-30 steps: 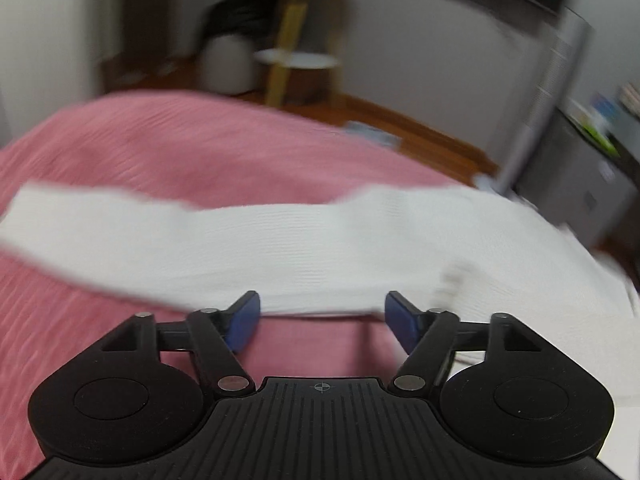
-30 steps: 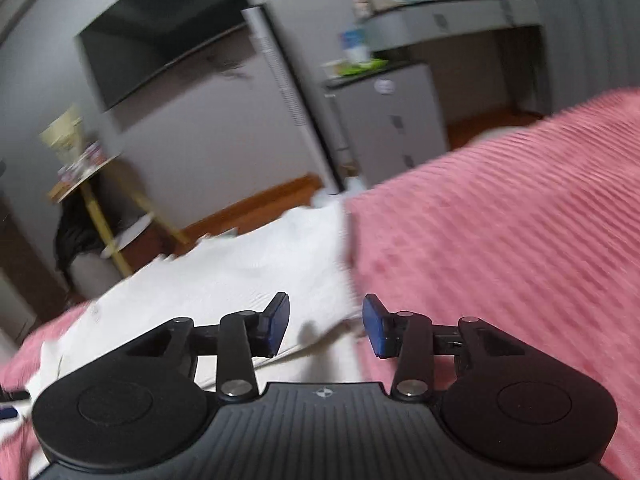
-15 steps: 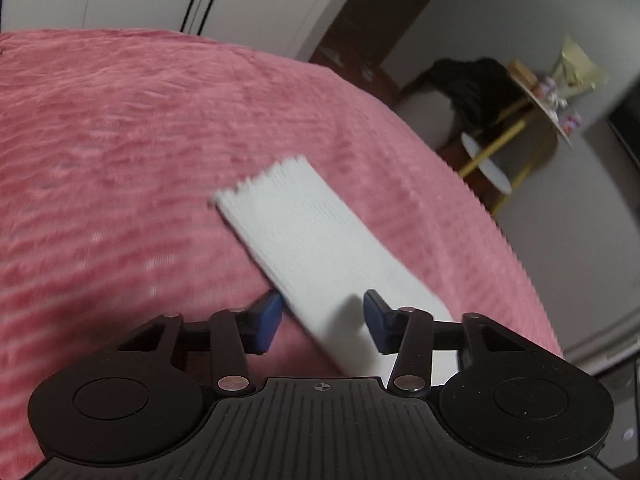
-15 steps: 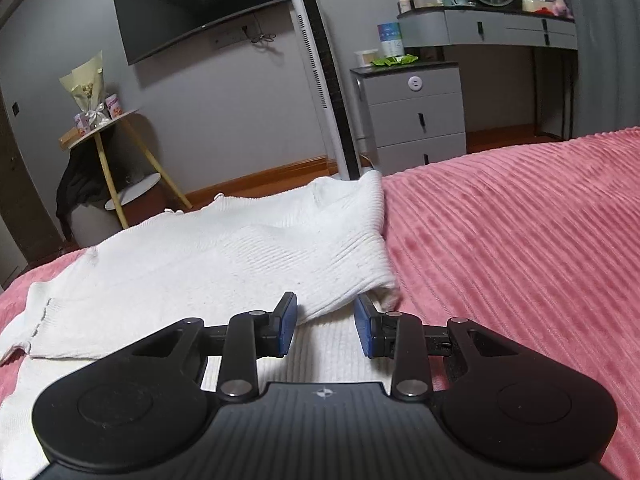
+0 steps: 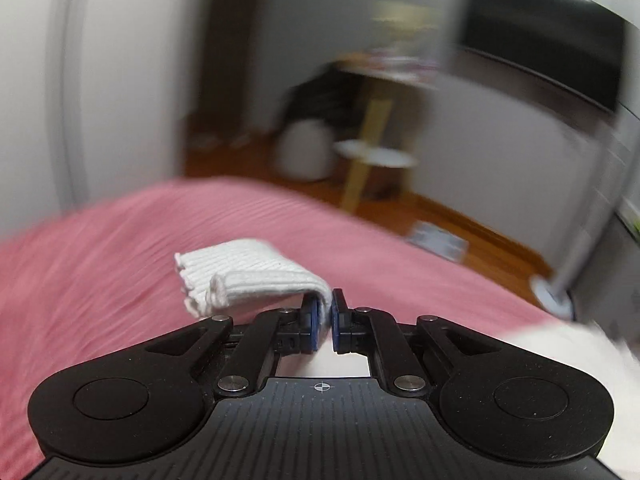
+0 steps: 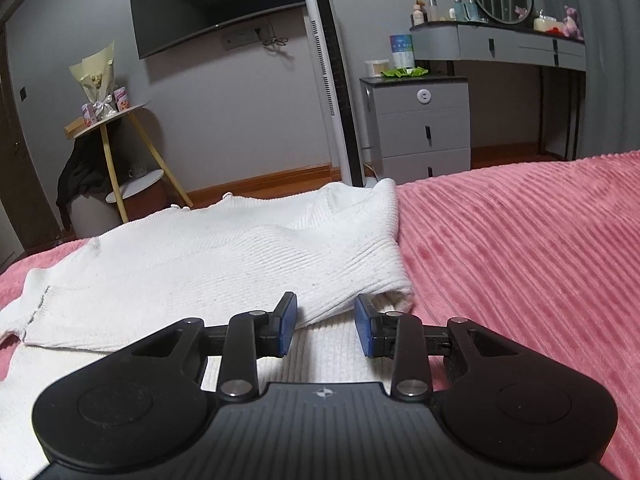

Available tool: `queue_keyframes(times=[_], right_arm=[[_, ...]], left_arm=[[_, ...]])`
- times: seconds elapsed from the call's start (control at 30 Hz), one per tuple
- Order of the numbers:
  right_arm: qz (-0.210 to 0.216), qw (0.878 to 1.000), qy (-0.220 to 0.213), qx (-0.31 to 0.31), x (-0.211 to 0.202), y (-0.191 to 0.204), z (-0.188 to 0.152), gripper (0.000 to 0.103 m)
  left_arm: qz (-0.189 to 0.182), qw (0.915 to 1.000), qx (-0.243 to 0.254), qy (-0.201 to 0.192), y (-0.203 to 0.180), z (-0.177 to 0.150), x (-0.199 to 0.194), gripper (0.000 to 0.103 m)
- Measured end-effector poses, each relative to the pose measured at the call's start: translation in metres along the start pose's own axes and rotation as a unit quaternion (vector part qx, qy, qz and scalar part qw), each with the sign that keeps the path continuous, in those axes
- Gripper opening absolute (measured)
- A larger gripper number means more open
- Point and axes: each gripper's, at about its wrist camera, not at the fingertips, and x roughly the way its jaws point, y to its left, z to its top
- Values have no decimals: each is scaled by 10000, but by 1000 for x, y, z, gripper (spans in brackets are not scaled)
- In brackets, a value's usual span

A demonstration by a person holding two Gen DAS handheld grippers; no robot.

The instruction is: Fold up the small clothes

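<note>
A white knit sweater (image 6: 224, 256) lies flat on the pink ribbed bedspread (image 6: 520, 248), one sleeve folded across its body. In the left wrist view my left gripper (image 5: 324, 304) is shut on the ribbed end of the other sleeve (image 5: 248, 276), which hangs lifted and curled above the bedspread (image 5: 100, 248). More white knit shows blurred at the right edge. My right gripper (image 6: 326, 312) hovers low over the sweater's near part, its jaws partly apart. The folded sleeve's edge lies just beyond its fingertips, and the pads are not pressing on it.
Past the bed's far edge stand a round side table (image 6: 116, 148) with yellow legs, a white tower fan (image 6: 336, 88) and a grey drawer unit (image 6: 420, 124). Pink bedspread stretches to the right of the sweater.
My left gripper has closed on the sleeve's end and lifted it off the bedspread, and its view has swung round. My right gripper narrowed slightly and came to rest over the sweater.
</note>
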Motion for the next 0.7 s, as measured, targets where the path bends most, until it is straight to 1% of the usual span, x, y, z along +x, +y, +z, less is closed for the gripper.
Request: queue_keyframes(times=[0.07, 0.17, 0.27, 0.3, 0.33, 0.37, 0.4, 0.47, 0.5, 0.57, 0.63, 0.67, 0.7], right_arm=[[25, 10000, -23, 67, -2, -2, 2, 31], [88, 9998, -83, 128, -7, -4, 4, 31], [164, 9995, -78, 241, -10, -9, 5, 31], [189, 9994, -61, 288, -10, -11, 5, 31], [212, 9993, -33, 317, -9, -12, 5, 31], [247, 9991, -3, 339, -9, -13, 4, 31], [271, 9990, 17, 365, -8, -13, 4, 31], [326, 9987, 64, 392, -6, -14, 2, 31], [354, 9985, 67, 412, -5, -14, 2, 31], [412, 9981, 85, 448, -3, -13, 1, 31], [516, 9973, 123, 499, -2, -11, 0, 31], [581, 9969, 159, 509, -1, -8, -1, 31], [665, 9962, 202, 520, -1, -5, -2, 31]], left_arm=[[-525, 9972, 526, 14, -52, -4, -12, 8], [-1205, 9860, 1119, 272, -128, -26, -18, 9], [-1566, 9723, 1645, 548, -191, -61, -17, 10], [-1703, 9675, 1726, 721, -207, -73, -16, 14], [-1807, 9630, 1775, 917, -219, -85, -15, 21], [-1866, 9604, 1789, 1037, -227, -94, -15, 25], [-1890, 9595, 1777, 1099, -229, -100, -18, 27], [-1823, 9636, 1606, 1114, -222, -105, -26, 33], [-1714, 9670, 1502, 1139, -212, -106, -28, 35], [-1368, 9748, 1352, 1126, -191, -105, -38, 46], [-897, 9827, 1215, 1070, -170, -107, -51, 53], [-650, 9853, 1148, 1083, -159, -109, -53, 56], [-485, 9864, 1061, 1154, -149, -111, -53, 56]])
